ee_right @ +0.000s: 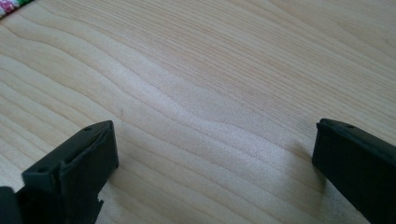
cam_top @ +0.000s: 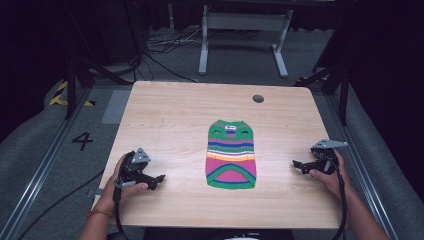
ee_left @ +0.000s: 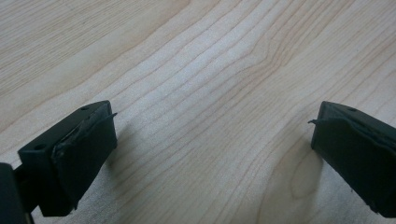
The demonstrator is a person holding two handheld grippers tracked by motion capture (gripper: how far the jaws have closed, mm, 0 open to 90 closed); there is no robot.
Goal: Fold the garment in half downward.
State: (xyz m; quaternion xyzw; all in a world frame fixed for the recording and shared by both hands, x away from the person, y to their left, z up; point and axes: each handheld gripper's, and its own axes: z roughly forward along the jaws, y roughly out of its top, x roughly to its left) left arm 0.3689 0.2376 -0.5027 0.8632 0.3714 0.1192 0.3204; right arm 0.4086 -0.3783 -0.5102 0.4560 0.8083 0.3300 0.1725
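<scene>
Resting on the pale wooden worktop [cam_top: 165, 115], the left tongs [cam_top: 159, 178] and right tongs [cam_top: 297, 164] are gaping wide, grasping nothing. Between them, a striped green-and-pink knitted pet sweater [cam_top: 231, 154] is lying flat, well apart from both. Likely next: reaching inward for its edges.

left tongs [cam_top: 159, 177] agape, right tongs [cam_top: 297, 163] agape

a green, pink, blue and orange striped sweater [cam_top: 231, 155] on a pale wood-grain table [cam_top: 165, 120].
</scene>
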